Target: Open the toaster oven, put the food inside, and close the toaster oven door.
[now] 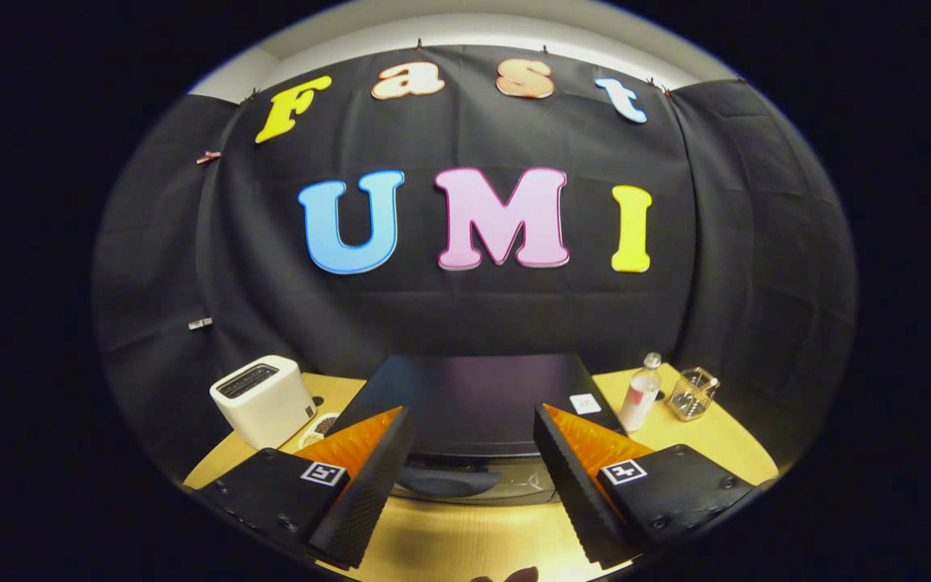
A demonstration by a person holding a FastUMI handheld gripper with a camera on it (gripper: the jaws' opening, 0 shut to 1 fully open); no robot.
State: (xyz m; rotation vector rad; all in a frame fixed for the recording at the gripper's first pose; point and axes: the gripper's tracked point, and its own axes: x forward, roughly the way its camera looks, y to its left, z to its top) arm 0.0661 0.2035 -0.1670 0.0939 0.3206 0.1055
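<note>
A black toaster oven point(473, 396) stands on the wooden table just ahead of me, seen from above. Its glass door point(514, 481) faces me, with a dark handle point(445, 482) along the upper edge; the door looks closed. My gripper point(472, 414) is open, hovering over the oven's front with one finger on each side of it and nothing between them. A small white plate with dark brown food point(322, 424) sits left of the oven, partly hidden behind the left finger.
Left of the plate stands a white slot toaster point(263, 400). To the right of the oven are a clear bottle point(641, 396) and a small glass holder point(693, 394). Bare table point(465, 541) lies before the oven. Black cloth closes off the back.
</note>
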